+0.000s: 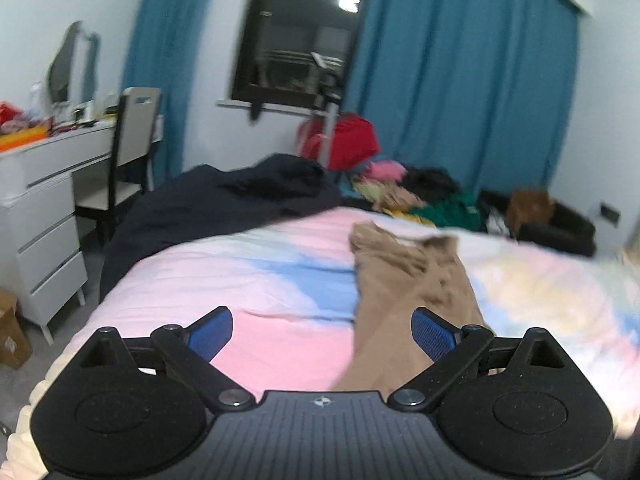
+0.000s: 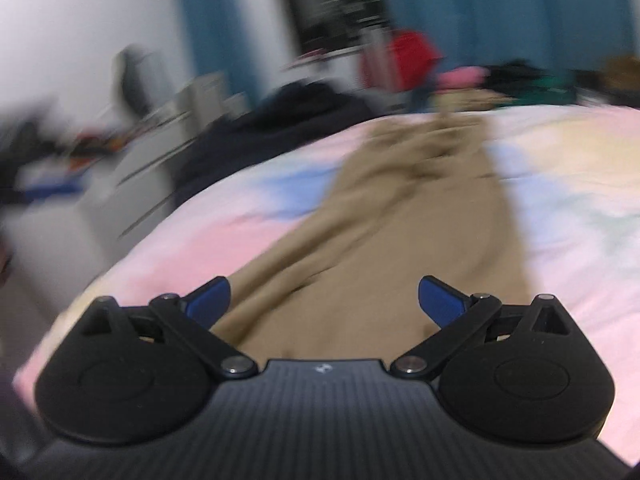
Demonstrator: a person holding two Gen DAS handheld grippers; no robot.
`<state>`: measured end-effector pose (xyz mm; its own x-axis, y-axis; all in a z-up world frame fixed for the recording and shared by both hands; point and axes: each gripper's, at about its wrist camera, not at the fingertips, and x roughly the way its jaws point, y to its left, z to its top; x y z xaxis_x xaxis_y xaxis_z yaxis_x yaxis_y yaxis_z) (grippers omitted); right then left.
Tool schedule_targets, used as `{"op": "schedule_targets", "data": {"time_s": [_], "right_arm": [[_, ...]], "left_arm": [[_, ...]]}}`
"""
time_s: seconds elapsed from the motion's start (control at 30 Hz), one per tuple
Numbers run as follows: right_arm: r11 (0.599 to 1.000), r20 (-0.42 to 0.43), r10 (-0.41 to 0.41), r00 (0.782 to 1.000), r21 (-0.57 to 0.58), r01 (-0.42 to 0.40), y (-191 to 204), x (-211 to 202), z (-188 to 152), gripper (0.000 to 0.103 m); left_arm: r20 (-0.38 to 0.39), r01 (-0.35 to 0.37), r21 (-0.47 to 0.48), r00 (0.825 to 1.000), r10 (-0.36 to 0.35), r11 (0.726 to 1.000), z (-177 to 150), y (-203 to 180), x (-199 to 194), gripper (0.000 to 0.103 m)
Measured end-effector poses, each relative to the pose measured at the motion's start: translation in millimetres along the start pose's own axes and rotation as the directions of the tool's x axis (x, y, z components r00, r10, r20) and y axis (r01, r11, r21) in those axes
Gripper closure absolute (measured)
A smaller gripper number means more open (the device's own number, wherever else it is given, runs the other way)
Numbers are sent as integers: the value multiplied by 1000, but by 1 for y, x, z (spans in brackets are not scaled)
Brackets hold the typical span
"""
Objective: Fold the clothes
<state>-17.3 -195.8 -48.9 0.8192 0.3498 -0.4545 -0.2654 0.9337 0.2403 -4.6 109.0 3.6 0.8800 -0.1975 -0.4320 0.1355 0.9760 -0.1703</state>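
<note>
Tan trousers (image 1: 412,292) lie lengthwise on the pastel pink, blue and yellow bedspread (image 1: 240,280), waistband at the far end. My left gripper (image 1: 322,334) is open and empty above the near end, the trousers under its right finger. In the right wrist view the trousers (image 2: 380,240) run straight ahead on the bedspread (image 2: 580,184). My right gripper (image 2: 324,304) is open and empty just above their near end. The right wrist view is motion-blurred.
A dark blue blanket (image 1: 224,208) is heaped at the bed's far left. A pile of coloured clothes (image 1: 420,192) lies at the far end. A white desk with drawers (image 1: 44,216) and a chair (image 1: 128,152) stand left of the bed. Blue curtains (image 1: 460,80) hang behind.
</note>
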Motion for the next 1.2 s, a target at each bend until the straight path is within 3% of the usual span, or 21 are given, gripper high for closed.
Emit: {"op": "schedule_targets", "data": {"time_s": [0.13,0.2,0.23,0.27,0.47,0.53,0.6,0.67,0.73,0.87,1.07,1.2], "right_arm": [[982,-54,172,984,-69,-176,61,20,-11,6],[960,-86,255,963,-99,-263,91,30,-17,11],[953,-102,266,959,-120,-277,102,36,-19,20],[950,-118,261,958,-144,-276,112,43,-20,29],[947,-186,176,967,-237,-218,127,65,-28,37],[954,-225,131,966,-236,-184,123,76,-33,58],[960,-248,120,961,-216,-176,120,82,-38,65],[957,-238,129,963,-224,-184,121,79,-40,85],[956,-215,119,969,-238,-170,122,70,-39,91],[970,-127,126,984,-194,-149,108,29,-26,92],[997,-46,62,997,-50,-65,65,-49,-15,94],[998,-100,20,995,60,-14,34,-65,-18,94]], "left_arm": [[1,-27,-67,1000,27,997,1,37,-12,6],[-3,-42,-90,999,42,995,0,51,-16,6],[-8,-46,-106,999,46,993,0,58,-18,6],[-15,-48,-125,999,46,991,-1,65,-19,6],[-16,-52,-185,999,50,981,-2,81,-17,6],[-25,-51,-195,999,47,980,-2,80,-13,6],[-29,-44,-205,999,39,978,-1,80,-9,6],[-22,-37,-217,999,33,975,0,80,-7,6],[-14,-19,-242,1000,16,970,0,81,-6,5],[-21,48,-327,998,-58,944,-1,88,-4,5],[-33,101,-281,993,-114,954,-4,68,-7,5],[-71,175,-247,978,-198,953,-11,47,-4,5]]}}
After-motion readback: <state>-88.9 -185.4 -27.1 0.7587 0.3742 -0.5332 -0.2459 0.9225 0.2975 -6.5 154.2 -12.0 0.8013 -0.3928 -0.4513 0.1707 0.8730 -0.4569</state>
